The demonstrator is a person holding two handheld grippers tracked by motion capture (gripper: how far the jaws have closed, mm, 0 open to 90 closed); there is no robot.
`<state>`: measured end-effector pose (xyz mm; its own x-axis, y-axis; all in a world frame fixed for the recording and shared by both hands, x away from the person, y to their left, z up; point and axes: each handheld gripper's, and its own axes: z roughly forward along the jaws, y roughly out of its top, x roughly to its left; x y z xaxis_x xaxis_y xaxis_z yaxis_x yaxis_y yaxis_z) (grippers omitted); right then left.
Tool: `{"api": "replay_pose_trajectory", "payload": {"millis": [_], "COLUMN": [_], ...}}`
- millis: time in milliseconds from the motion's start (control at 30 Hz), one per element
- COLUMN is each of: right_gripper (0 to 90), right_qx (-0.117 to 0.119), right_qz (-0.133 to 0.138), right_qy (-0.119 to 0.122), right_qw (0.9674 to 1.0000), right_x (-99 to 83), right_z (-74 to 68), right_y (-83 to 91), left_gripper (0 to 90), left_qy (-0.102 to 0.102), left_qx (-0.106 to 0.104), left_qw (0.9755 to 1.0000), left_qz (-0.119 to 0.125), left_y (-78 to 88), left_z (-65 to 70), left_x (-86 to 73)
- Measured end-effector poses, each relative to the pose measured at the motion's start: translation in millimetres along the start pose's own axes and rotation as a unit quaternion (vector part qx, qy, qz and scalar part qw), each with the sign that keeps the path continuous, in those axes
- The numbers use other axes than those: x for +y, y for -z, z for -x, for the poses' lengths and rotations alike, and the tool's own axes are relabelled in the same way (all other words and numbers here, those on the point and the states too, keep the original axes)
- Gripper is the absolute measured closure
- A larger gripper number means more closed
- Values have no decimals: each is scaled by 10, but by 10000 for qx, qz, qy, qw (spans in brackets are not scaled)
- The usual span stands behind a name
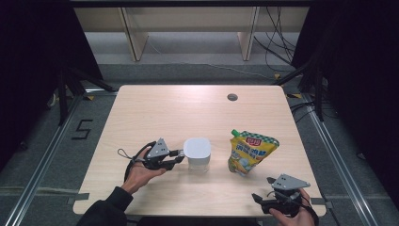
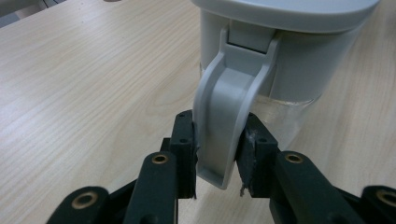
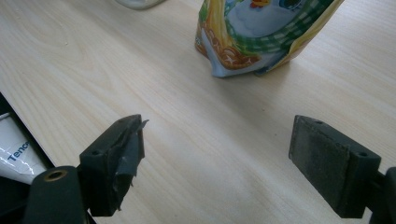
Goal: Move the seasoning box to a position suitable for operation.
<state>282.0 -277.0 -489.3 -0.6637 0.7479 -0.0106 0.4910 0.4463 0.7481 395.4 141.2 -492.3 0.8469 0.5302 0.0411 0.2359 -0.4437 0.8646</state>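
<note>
A clear container with a grey lid (image 1: 197,151) stands on the wooden table (image 1: 155,108), left of centre. Its grey latch handle (image 2: 229,121) hangs down the side, and my left gripper (image 2: 217,154) is shut on that handle; the same left gripper (image 1: 179,156) reaches in from the container's left. A yellow-green spouted pouch (image 1: 249,150) stands upright to the right. My right gripper (image 1: 263,189) is near the table's front right edge, open and empty, with the pouch's base (image 3: 243,46) ahead of its jaws.
A small round cable hole (image 1: 232,97) sits near the table's far edge. Wooden shelf legs (image 1: 134,37) and cables (image 1: 277,42) lie on the floor beyond the table. A metal rail (image 1: 47,155) runs along the left.
</note>
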Motion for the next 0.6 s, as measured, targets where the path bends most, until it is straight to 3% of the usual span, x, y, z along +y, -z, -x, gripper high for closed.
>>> {"api": "replay_pose_trajectory", "payload": {"millis": [33, 300, 333, 600], "right_gripper": [193, 193, 194, 195], "right_qx": [-7, -13, 13, 13], "right_qz": [-49, -10, -46, -42], "right_qy": [-133, -5, -149, -66], "right_qw": [9999, 10000, 9999, 10000], "right_x": [-3, 1, -1, 4], "right_z": [-21, -1, -26, -16], "right_y": [4, 1, 7, 4], "left_gripper": [694, 694, 694, 693], "left_qy": [9, -146, -131, -101], "left_qx": [-37, -289, -323, -507], "left_qw": [10000, 9995, 9994, 9987], "left_qz": [4, -49, -36, -49], "left_y": [-2, 26, 31, 88], "left_z": [32, 214, 233, 425], "left_x": [0, 9, 3, -23]}}
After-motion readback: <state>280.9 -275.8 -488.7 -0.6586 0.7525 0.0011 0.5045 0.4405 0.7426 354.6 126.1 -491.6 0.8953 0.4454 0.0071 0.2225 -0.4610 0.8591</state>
